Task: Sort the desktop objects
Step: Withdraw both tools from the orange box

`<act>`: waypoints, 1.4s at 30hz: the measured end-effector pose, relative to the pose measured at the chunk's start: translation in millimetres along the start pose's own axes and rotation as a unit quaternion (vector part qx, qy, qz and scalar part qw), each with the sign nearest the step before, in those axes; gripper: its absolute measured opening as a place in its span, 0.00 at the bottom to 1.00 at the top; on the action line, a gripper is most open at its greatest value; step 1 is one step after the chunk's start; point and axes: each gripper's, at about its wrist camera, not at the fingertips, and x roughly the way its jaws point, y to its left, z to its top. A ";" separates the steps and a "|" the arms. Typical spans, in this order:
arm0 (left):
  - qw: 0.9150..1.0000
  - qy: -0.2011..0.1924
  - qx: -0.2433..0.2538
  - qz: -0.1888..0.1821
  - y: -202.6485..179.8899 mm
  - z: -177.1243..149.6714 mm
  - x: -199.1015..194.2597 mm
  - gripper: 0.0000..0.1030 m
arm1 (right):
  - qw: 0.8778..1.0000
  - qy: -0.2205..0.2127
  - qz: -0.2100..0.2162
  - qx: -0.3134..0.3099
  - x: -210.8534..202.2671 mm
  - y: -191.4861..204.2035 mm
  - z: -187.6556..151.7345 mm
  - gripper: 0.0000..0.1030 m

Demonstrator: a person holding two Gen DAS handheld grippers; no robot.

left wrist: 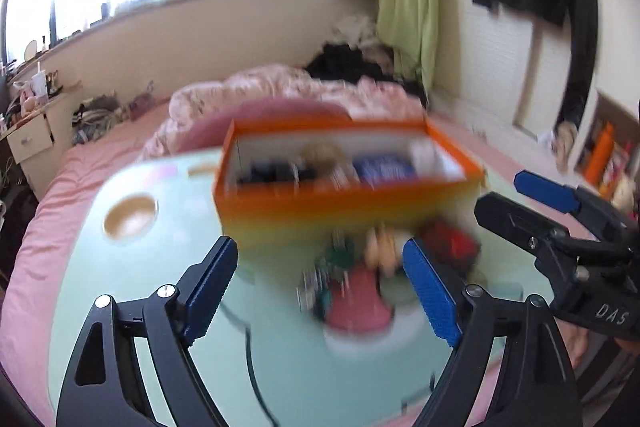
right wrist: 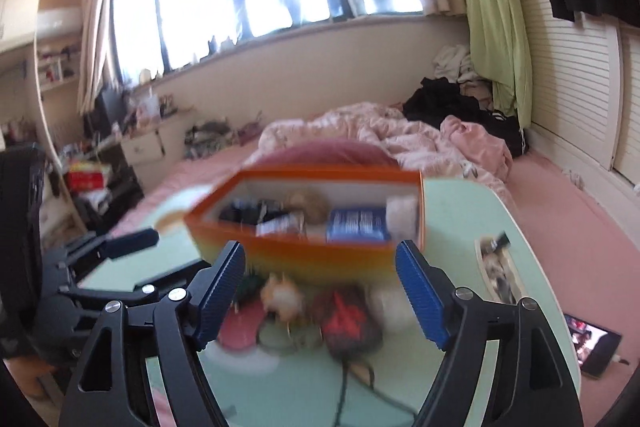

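Note:
An orange box (left wrist: 344,203) stands on a pale green table (left wrist: 168,287) and holds several items, among them a blue packet (left wrist: 384,167). It also shows in the right wrist view (right wrist: 316,251). Small objects lie blurred in front of it: a pink one (left wrist: 358,301), a red one (left wrist: 454,245) and a tan toy (right wrist: 282,297). My left gripper (left wrist: 320,283) is open and empty, above the pile. My right gripper (right wrist: 320,289) is open and empty, just before the box; it shows at the right of the left view (left wrist: 520,199).
The table stands on a pink bed (right wrist: 580,227) with a rumpled pink quilt (right wrist: 400,135). A round cup recess (left wrist: 130,217) is in the table's left side. A phone (right wrist: 592,345) lies right of the table. A dark cable (left wrist: 256,375) crosses the table front.

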 end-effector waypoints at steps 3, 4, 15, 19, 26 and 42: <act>0.999 0.037 -0.007 -0.009 -2.6 -20.2 9.4 0.82 | 0.997 0.068 0.002 -0.030 12.4 2.3 -29.7 0.76; 0.998 0.056 -0.001 -0.003 -3.4 -23.5 17.1 0.82 | 0.996 0.087 -0.004 -0.034 18.3 0.7 -36.5 0.76; 0.996 0.092 0.005 0.023 -2.2 -36.6 36.9 1.00 | 0.992 0.119 -0.019 -0.037 33.7 -5.8 -58.7 0.96; 0.996 0.092 0.004 0.023 -1.2 -37.1 36.7 1.00 | 0.992 0.122 -0.014 -0.040 37.5 -6.8 -58.6 1.00; 0.996 0.092 0.005 0.022 -1.3 -39.5 37.2 1.00 | 0.992 0.122 -0.013 -0.039 37.9 -7.0 -58.1 1.00; 0.996 0.092 0.006 0.021 -1.2 -40.2 39.4 1.00 | 0.992 0.120 -0.008 -0.043 39.4 -2.9 -55.1 1.00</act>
